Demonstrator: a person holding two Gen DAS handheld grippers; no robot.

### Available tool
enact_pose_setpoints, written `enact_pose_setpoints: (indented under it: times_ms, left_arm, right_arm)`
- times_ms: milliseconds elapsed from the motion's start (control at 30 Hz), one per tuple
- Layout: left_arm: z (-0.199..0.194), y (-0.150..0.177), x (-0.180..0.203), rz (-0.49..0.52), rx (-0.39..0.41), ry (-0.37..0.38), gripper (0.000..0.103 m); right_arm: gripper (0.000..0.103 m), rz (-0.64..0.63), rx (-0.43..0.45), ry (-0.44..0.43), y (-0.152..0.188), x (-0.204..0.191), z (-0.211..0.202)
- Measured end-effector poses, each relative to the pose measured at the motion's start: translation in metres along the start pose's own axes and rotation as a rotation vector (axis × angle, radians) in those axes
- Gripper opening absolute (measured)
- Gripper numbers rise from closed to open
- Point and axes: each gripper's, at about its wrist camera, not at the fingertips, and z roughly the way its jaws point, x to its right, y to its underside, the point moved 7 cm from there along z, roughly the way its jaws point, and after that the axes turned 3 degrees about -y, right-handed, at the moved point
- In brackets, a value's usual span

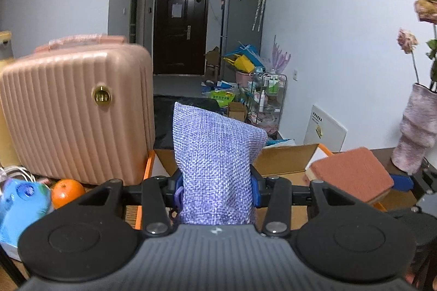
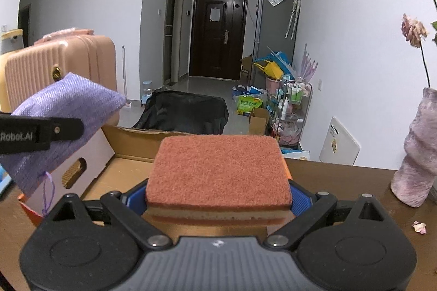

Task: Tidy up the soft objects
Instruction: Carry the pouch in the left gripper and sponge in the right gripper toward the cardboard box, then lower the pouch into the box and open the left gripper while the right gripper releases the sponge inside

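Left gripper (image 1: pixel 217 191) clamps a purple woven pouch (image 1: pixel 215 162); right gripper (image 2: pixel 218 199) clamps a rust-topped sponge (image 2: pixel 218 171). Both items are held above the open cardboard box (image 2: pixel 131 146) on the table (image 2: pixel 341 181). Pink suitcase (image 1: pixel 73 110) stands beyond, left.

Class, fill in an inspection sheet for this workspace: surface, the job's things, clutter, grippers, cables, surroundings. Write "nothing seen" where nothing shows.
Surface: brown wooden table, bare on its right side.
Job's things: purple fabric pouch and orange sponge, both held up over the open cardboard box.
Clutter: pink suitcase, orange fruit, blue plush toy, pink vase of dried flowers, a fallen petal.
Grippers: left gripper shut on the pouch; right gripper shut on the sponge.
Cables: white cords beside the suitcase.
Surroundings: dark door, grey fridge, floor piled with bags and boxes.
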Motion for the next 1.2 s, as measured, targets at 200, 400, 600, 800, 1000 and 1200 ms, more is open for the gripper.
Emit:
enact_pose_setpoints:
  times_ms: [200,400,600,800,1000,1200]
  left_arm:
    - [0.026,0.014,-0.011,0.000,-0.047,-0.056,0.045]
    - [0.036,0.024,-0.014,-0.001,-0.073,-0.073,0.045]
    - [0.037,0.022,-0.010,0.031,-0.062,-0.088,0.068]
    - [0.028,0.016,-0.012,0.021,-0.008,-0.105,0.103]
    - [0.025,0.013,-0.015,-0.004,-0.007,-0.099,0.103]
    - [0.021,0.011,-0.015,-0.008,0.001,-0.096,0.103]
  right_arm:
    - [0.098,0.037,-0.007,0.004,0.008,0.001,0.018]
    - [0.098,0.017,0.002,0.030,0.009,0.001,0.020]
    - [0.099,0.043,-0.013,0.019,0.011,0.002,0.020]
    - [0.103,0.070,-0.046,0.030,0.015,0.011,0.020]
    - [0.103,0.071,-0.023,0.036,0.013,0.015,0.011]
    - [0.103,0.067,0.007,0.043,0.005,0.020,-0.002]
